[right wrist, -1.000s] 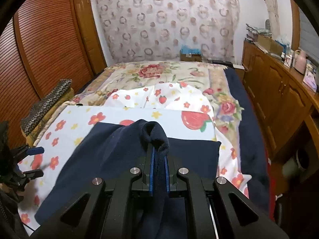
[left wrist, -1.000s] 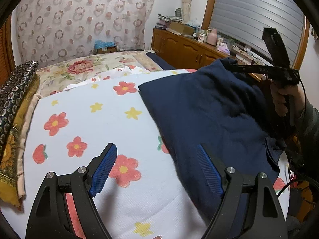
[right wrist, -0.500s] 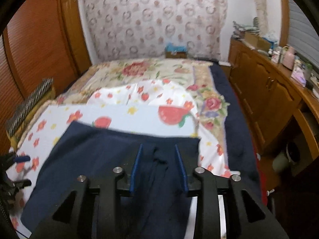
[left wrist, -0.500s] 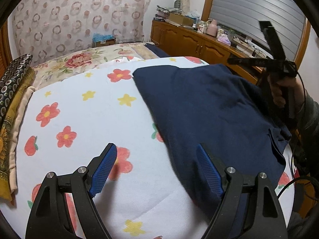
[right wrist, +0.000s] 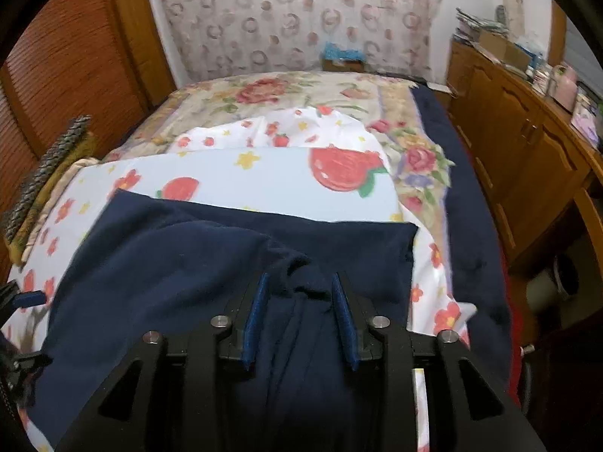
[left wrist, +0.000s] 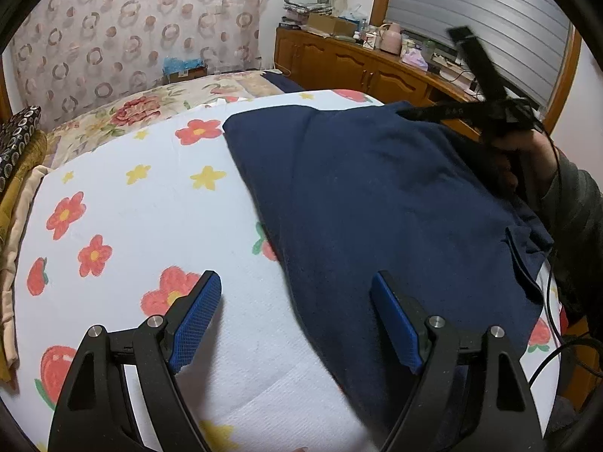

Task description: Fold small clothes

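Note:
A dark navy garment [left wrist: 377, 203] lies flat on a white sheet with red flowers [left wrist: 143, 218] on a bed. My left gripper [left wrist: 296, 301] is open and empty, low over the sheet, its right finger over the garment's near left edge. My right gripper [right wrist: 301, 297] is open, its jaws apart on either side of a raised wrinkle of the navy garment [right wrist: 196, 263] at its right side. The right gripper also shows in the left wrist view [left wrist: 471, 109], at the garment's far right edge.
A floral bedspread [right wrist: 264, 90] and a strawberry-print cloth [right wrist: 286, 132] lie beyond the sheet. Folded patterned blankets [left wrist: 19, 143] are stacked at the left edge. A wooden cabinet with clutter [left wrist: 358, 60] runs along the right. A wooden wardrobe [right wrist: 68, 60] stands left.
My right gripper has opened and let go of the navy garment, which dropped from a lifted fold to lie flat. My left gripper stayed open and shifted slightly.

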The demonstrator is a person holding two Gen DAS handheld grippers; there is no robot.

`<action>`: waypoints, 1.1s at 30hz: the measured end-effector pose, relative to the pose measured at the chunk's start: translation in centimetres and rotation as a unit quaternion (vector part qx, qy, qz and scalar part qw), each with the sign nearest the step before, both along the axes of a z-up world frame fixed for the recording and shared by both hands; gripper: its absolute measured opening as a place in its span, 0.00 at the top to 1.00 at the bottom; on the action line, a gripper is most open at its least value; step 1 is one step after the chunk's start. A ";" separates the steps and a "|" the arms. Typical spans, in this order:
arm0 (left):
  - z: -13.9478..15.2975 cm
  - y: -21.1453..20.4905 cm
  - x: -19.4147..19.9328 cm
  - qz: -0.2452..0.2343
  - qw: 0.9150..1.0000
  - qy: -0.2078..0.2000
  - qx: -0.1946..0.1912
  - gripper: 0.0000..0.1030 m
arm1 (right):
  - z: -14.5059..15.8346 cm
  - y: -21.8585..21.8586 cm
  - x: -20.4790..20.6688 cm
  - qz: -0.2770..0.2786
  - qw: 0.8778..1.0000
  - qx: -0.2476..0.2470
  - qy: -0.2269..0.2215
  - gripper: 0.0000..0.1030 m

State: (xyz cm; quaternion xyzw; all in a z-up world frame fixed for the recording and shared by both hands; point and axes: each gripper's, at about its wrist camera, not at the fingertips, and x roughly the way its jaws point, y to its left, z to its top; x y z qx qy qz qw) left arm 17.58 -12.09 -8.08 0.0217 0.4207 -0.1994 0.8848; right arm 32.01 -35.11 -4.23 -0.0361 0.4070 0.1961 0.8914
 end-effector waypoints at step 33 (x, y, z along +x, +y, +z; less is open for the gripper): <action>0.4 -0.4 -5.1 -0.016 1.000 -0.021 -0.015 0.20 | 1.8 1.0 -15.2 0.028 0.999 -0.036 -0.026 0.62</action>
